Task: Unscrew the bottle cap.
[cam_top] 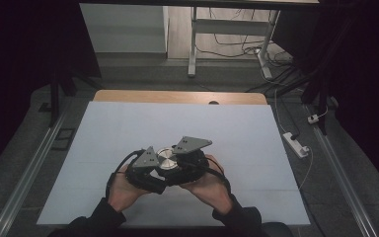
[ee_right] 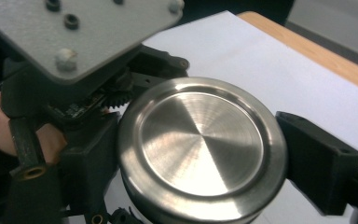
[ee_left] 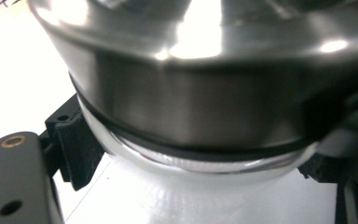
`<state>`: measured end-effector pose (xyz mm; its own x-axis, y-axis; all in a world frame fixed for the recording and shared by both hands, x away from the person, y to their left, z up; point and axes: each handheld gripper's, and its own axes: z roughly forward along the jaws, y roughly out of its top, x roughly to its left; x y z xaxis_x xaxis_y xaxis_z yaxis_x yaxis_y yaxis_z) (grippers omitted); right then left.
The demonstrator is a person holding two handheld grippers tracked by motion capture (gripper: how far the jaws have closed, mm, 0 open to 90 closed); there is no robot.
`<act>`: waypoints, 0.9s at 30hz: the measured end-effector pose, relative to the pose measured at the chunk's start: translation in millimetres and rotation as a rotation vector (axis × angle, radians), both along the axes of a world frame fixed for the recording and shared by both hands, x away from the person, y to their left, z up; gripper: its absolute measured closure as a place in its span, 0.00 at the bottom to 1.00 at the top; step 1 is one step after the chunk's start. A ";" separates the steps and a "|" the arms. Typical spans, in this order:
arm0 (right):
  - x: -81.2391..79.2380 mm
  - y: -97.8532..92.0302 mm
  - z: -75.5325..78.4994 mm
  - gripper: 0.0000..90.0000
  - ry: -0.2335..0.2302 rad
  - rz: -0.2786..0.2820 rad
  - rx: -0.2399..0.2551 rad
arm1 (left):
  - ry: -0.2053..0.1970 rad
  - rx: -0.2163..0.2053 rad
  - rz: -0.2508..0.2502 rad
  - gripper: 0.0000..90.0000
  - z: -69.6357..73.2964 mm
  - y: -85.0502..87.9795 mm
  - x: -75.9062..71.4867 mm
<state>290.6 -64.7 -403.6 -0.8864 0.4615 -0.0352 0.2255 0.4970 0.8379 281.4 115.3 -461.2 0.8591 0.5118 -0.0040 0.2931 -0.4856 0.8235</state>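
A small jar with a brushed steel lid [cam_top: 166,159] is held over the white table sheet [cam_top: 128,128], near the front. In the left gripper view the lid [ee_left: 200,93] looms close, with a clear glass body [ee_left: 191,165] under it. My left gripper [cam_top: 159,170] is shut on the jar; one black finger [ee_left: 74,144] lies against the glass at the left. My right gripper [ee_right: 203,158] comes from the right and is shut on the lid [ee_right: 200,135], its fingers [ee_right: 317,163] pressed on opposite sides of the rim. The left gripper's grey plate [ee_right: 79,32] sits just beyond the lid.
A wooden strip [cam_top: 177,96] shows past the sheet's far edge. Beyond the table stand white desk legs [cam_top: 192,44] with cables on the floor. A white power strip [cam_top: 296,144] lies off the table's right side. Metal rails [cam_top: 34,163] run along both sides.
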 end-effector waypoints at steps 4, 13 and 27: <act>2.2 -3.7 2.7 0.20 0.018 0.074 0.003 | 0.017 -0.035 -0.107 0.17 -0.1 6.1 2.6; 15.1 -17.8 3.3 0.20 0.102 0.268 0.102 | 0.041 -0.038 -0.257 0.17 -3.6 11.4 5.2; 15.1 -28.9 11.8 0.20 0.035 0.223 0.105 | 0.041 -0.037 -0.139 0.17 -8.1 22.0 13.5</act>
